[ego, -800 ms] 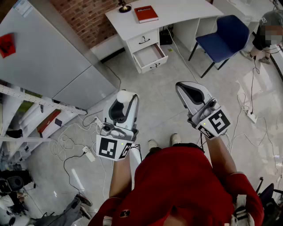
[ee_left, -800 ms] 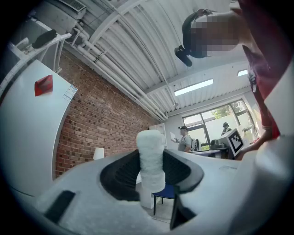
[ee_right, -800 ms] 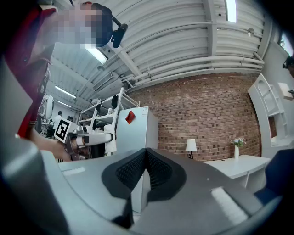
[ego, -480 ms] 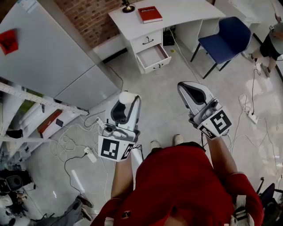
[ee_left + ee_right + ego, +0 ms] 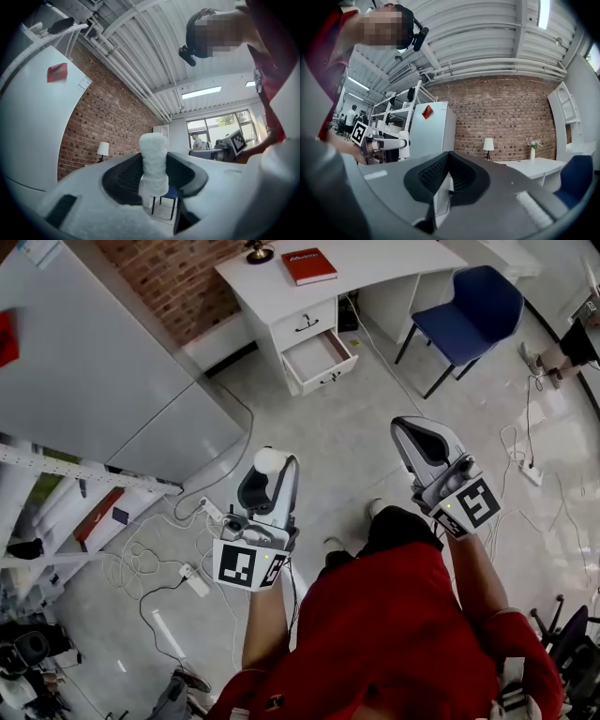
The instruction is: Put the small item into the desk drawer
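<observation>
My left gripper [image 5: 270,468] is shut on a small white cylinder [image 5: 268,460], which stands upright between the dark pads [image 5: 125,177] in the left gripper view, the small white cylinder [image 5: 153,151] poking above them. My right gripper [image 5: 413,433] is shut with nothing in it; its ribbed pads [image 5: 436,174] meet in the right gripper view. Both are held over the floor, pointing toward the white desk [image 5: 394,261] far ahead. The desk's lower drawer [image 5: 319,354] stands pulled out and looks empty.
A red book [image 5: 308,265] and a small lamp [image 5: 253,251] sit on the desk. A blue chair [image 5: 473,298] stands to its right. A big white cabinet [image 5: 89,367] fills the left. Cables and a power strip [image 5: 192,579] lie on the floor at the left.
Both grippers sit a little lower in the head view and the person's dark leg has swung forward beneath the right gripper. The left gripper still holds the white cylinder.
</observation>
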Action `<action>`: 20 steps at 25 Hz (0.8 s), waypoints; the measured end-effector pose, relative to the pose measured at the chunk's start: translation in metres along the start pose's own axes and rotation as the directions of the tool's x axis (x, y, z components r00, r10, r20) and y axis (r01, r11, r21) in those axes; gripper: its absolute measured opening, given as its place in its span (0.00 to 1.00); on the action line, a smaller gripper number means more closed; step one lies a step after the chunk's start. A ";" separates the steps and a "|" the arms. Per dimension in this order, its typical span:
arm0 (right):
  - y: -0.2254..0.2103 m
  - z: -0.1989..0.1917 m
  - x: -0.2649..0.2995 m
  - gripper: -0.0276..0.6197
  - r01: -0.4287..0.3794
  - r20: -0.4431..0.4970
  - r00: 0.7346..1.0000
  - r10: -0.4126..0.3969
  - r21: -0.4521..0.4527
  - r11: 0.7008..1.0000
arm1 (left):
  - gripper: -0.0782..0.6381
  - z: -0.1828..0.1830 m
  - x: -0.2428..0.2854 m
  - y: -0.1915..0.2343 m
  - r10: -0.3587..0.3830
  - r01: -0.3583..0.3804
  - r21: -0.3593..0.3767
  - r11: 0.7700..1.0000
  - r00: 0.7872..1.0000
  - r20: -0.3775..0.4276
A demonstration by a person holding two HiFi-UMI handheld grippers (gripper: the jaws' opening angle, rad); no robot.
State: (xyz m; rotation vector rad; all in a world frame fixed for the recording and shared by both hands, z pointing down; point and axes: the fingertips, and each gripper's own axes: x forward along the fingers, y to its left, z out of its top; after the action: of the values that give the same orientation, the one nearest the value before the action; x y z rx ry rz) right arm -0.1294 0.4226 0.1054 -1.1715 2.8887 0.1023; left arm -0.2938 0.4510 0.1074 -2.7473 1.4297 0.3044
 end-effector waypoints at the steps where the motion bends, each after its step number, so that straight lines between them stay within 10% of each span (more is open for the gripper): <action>1: -0.004 0.000 0.002 0.06 0.010 -0.002 1.000 -0.010 -0.001 1.000 | 0.31 -0.002 0.003 0.002 -0.005 0.005 -0.004 1.000 1.000 -0.002; 11: -0.091 -0.017 0.040 0.06 0.035 0.010 0.999 -0.035 -0.022 0.999 | 0.31 -0.034 0.085 0.036 -0.007 0.006 -0.023 1.000 0.999 -0.044; 20: -0.281 -0.066 0.116 0.06 -0.032 0.011 0.999 0.033 -0.059 0.998 | 0.31 -0.118 0.266 0.075 0.052 -0.055 -0.020 0.998 0.986 -0.156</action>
State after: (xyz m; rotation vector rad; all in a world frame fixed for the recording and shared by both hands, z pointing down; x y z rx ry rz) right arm -0.0166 0.1364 0.1511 -1.1287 2.9136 0.1956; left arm -0.1872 0.1788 0.1785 -2.8114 1.5466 0.1108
